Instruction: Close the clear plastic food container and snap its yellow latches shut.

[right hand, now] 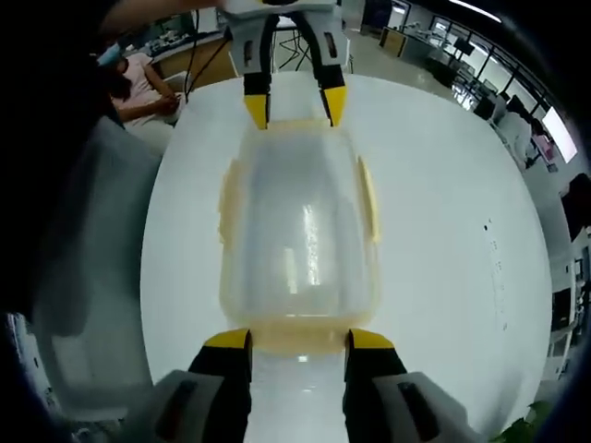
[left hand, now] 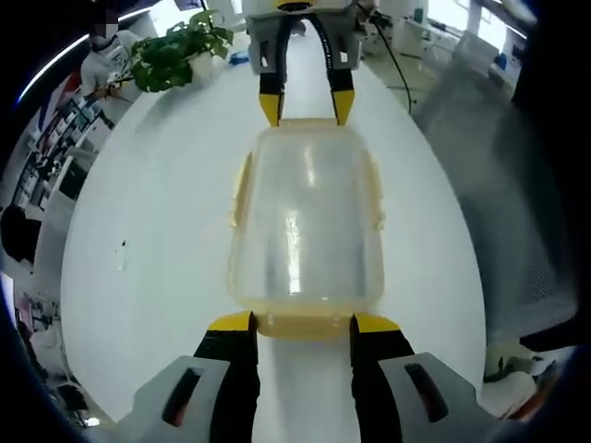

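Left gripper view: the left gripper [left hand: 302,323] stands wide open, tips touching the near yellow latch [left hand: 303,325] of the clear container [left hand: 307,220] on the white table [left hand: 157,212]. Right gripper view: the right gripper [right hand: 298,340] likewise spread, tips touching the container's opposite end.

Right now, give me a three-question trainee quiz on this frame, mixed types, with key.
1. True or false: the lid already sits on the container.
2. Where does each hand-held gripper stand? A) both at one long side B) one at each short end, facing each other C) both above the lid
3. Fill in: the left hand-held gripper straddles a ___ latch at the container's near end.

Key: 1 true. 2 B: in the left gripper view, the right hand-held gripper meets the far end; its own view shows it at. 3 yellow.
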{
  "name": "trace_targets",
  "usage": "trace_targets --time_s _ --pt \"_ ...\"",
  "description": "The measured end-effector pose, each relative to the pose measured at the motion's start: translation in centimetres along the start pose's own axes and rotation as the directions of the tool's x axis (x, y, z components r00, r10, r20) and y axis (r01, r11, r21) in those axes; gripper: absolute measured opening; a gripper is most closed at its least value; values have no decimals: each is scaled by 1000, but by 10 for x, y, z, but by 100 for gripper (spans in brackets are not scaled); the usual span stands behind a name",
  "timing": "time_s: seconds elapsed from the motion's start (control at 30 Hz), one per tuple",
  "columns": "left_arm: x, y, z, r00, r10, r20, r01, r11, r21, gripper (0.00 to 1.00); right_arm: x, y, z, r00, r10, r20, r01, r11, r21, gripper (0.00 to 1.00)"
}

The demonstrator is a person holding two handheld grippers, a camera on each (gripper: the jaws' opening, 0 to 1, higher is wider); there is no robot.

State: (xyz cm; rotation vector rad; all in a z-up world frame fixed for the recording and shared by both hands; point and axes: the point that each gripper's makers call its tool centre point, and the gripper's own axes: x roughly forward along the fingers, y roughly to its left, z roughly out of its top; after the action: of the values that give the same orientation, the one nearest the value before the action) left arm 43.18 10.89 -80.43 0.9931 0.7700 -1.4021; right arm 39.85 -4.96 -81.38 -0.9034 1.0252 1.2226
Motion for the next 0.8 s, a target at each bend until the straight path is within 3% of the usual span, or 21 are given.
trace_targets --time_s 0.43,0.8 --pt "22 1 33 1000 -3 23 3 1000 2 35 -11 -6 -38 999 -16 -42 16 1000 6 36" --pt "29 -2 44 999 -22 23 22 1000 -4 35 -15 -3 -50 998 6 -58 -5 1000 11 36"
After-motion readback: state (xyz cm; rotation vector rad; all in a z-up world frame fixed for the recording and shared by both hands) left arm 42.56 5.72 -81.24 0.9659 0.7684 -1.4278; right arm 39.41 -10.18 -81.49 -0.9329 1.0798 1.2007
